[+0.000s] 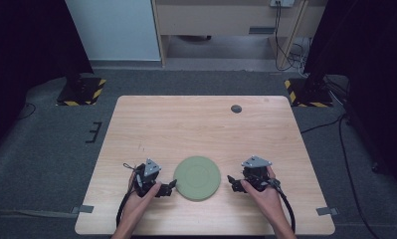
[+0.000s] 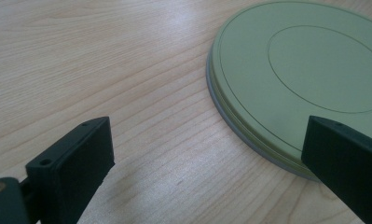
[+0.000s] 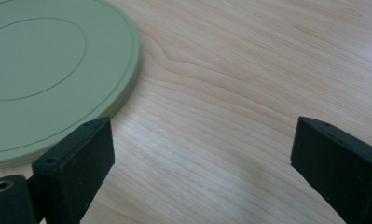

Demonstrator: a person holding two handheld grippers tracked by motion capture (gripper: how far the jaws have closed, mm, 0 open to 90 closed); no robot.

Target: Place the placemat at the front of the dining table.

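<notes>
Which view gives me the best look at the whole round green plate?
The high view: the round green plate shows complete, lying flat on the wooden table between both grippers. The left gripper view shows its stacked-looking rim close up; the right gripper view shows one edge section.

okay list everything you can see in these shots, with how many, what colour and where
Round flat green plate: one, pale green, near edge of the table between the two grippers; a grey rim shows beneath it in the left gripper view.
Light wooden table: one, pale wood, centre.
Round grommet: one, dark grey, far right part of the tabletop.
Left gripper: one, black, left of the plate, jaws open.
Right gripper: one, black, right of the plate, jaws open.
</notes>
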